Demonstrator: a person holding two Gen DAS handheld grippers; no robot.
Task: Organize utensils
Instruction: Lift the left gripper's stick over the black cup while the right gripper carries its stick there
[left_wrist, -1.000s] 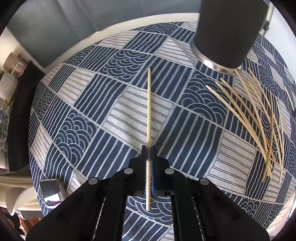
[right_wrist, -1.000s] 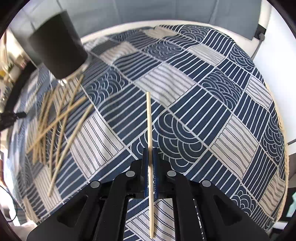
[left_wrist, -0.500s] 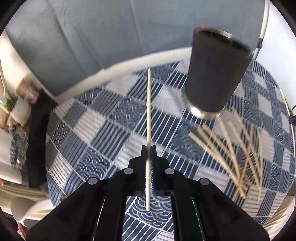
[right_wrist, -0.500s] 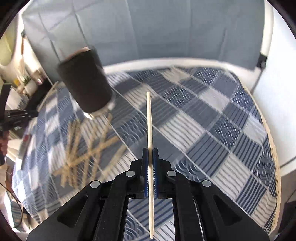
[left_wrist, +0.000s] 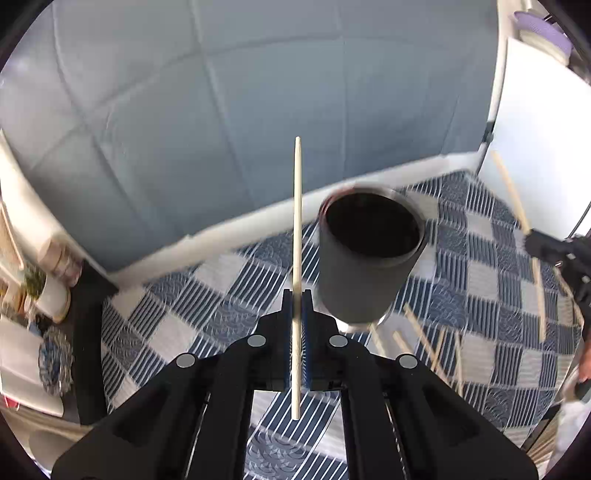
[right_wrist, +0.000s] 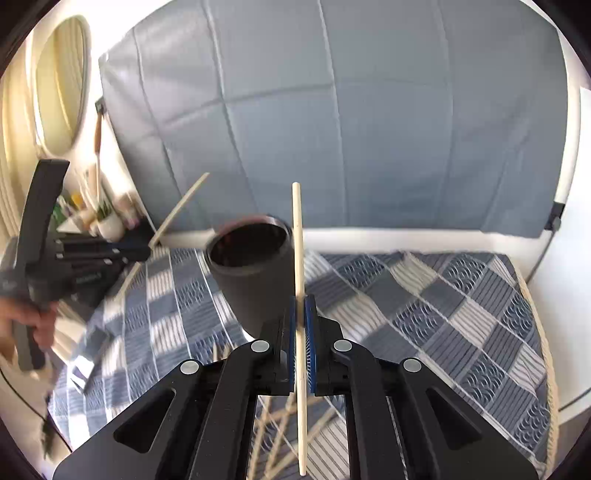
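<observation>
Chopsticks: your left hand-held gripper (left_wrist: 296, 317) pinches one pale wooden chopstick (left_wrist: 296, 236), your right hand-held gripper (right_wrist: 302, 325) another (right_wrist: 298, 258). Ahead of both stands the dark cylindrical metal-rimmed cup (left_wrist: 369, 258) on the blue-and-white patterned cloth (left_wrist: 480, 288); loose chopsticks (left_wrist: 436, 347) lie beside its base.

A dark matte cup (left_wrist: 369, 258) with a metal rim and base stands upright on the blue-and-white patterned cloth, mouth open, inside dark. Two pale wooden chopsticks are lifted off the cloth – one chopstick (left_wrist: 296, 236) just left of the cup, another chopstick (right_wrist: 298, 280) crossing its right edge. Loose chopsticks (left_wrist: 436, 343) lie scattered on the cloth by the cup's base – overlapping, blurred
</observation>
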